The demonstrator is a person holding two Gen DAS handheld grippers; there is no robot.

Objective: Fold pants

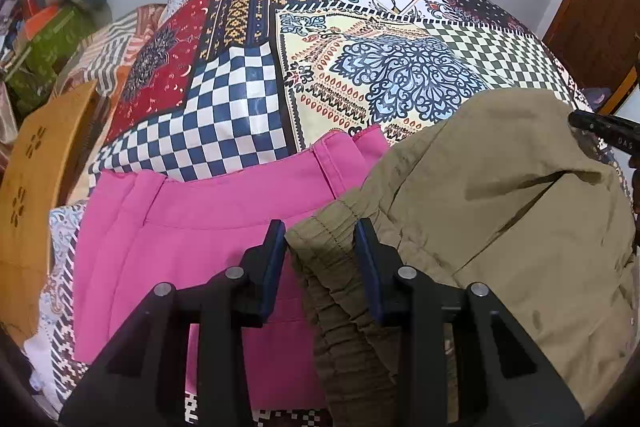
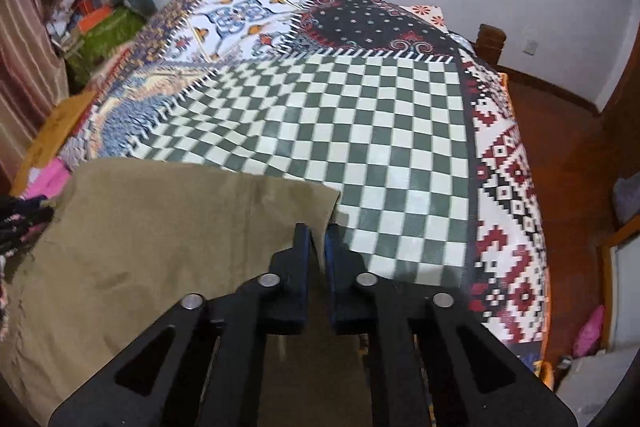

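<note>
Khaki pants [image 1: 500, 211] lie on a patterned tablecloth, partly over a pink garment [image 1: 192, 227]. My left gripper [image 1: 320, 239] is open, its jaws on either side of the gathered elastic waistband [image 1: 332, 267]. In the right wrist view the khaki pants [image 2: 152, 247] spread to the left. My right gripper [image 2: 318, 243] is shut on the edge of the khaki fabric near its right corner. The other gripper's black tip [image 1: 604, 131] shows at the right edge of the left wrist view.
The patchwork tablecloth [image 2: 360, 131] covers the table, its right edge dropping to a wooden floor [image 2: 568, 155]. A wooden stool [image 1: 32, 179] stands at the left. Cluttered boxes and bags [image 1: 52, 39] sit at the far left by the wall.
</note>
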